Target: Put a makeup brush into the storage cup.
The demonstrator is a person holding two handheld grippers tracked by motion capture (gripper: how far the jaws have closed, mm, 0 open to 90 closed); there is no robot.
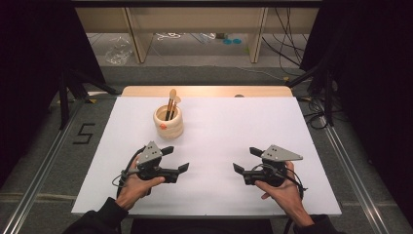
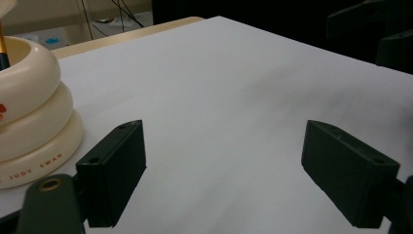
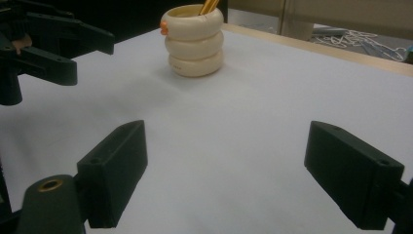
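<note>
At the near edge of the white table, I hold my left gripper and my right gripper low over the surface, facing each other across a bare stretch of board. Both sets of jaws stand wide apart with nothing between them; in the left gripper view and the right gripper view alike, plain white table lies between the two black fingers. My left hand and right hand grip the handles from below, cables trailing back toward me. Beyond the left gripper's fingertips, slightly to their outer side and well clear of them, stands the cream ringed holder, upright, three stacked rings with a small orange mark near its rim. Wooden-handled brushes stand inside it, leaning a little. From the right gripper the holder sits farther off, ahead and across the table, past the left gripper's open fingers.
</note>
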